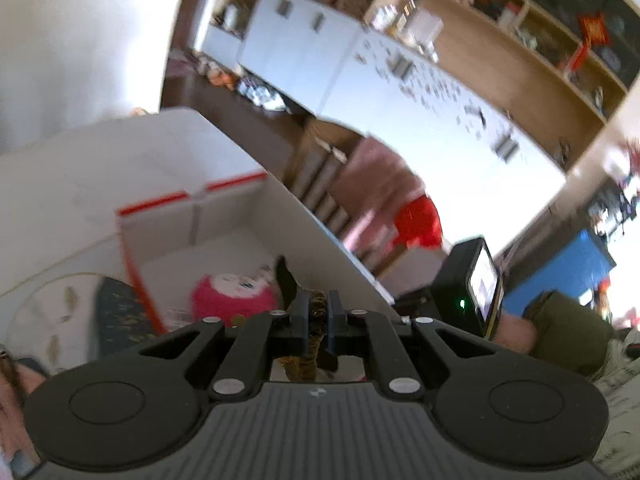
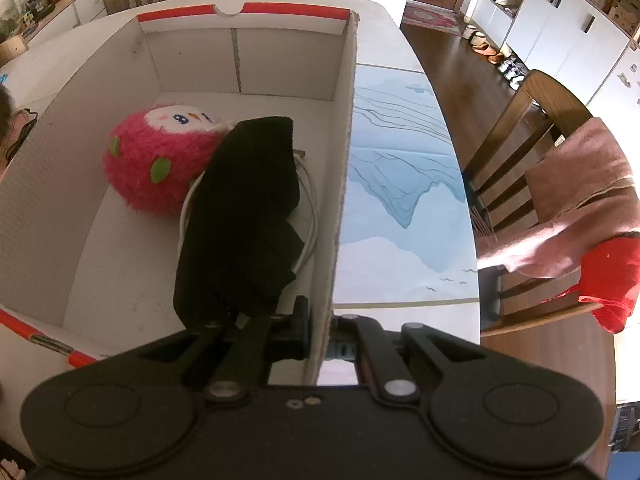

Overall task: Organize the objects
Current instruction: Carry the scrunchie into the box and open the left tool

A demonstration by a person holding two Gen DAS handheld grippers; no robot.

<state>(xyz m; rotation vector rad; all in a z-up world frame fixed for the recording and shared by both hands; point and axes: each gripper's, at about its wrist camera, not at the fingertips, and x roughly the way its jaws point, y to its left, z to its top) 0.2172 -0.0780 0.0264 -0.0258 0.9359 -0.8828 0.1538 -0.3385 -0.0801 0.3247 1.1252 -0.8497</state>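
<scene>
Room: dining table with sky-print mat, wooden chairs behind.
Carried item: brown striped thing, blurred, clamped in left gripper above the box.
Box: white carton, right gripper pinching its side wall; pink plush and black cloth inside.
Advice: probably steady the wall, lower over free floor, then release.
Writing: none legible.

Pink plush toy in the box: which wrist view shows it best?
The right wrist view: the pink plush toy lies sharp, face visible, partly under a black cloth. The left wrist view shows it blurred, half hidden behind the left gripper.
</scene>
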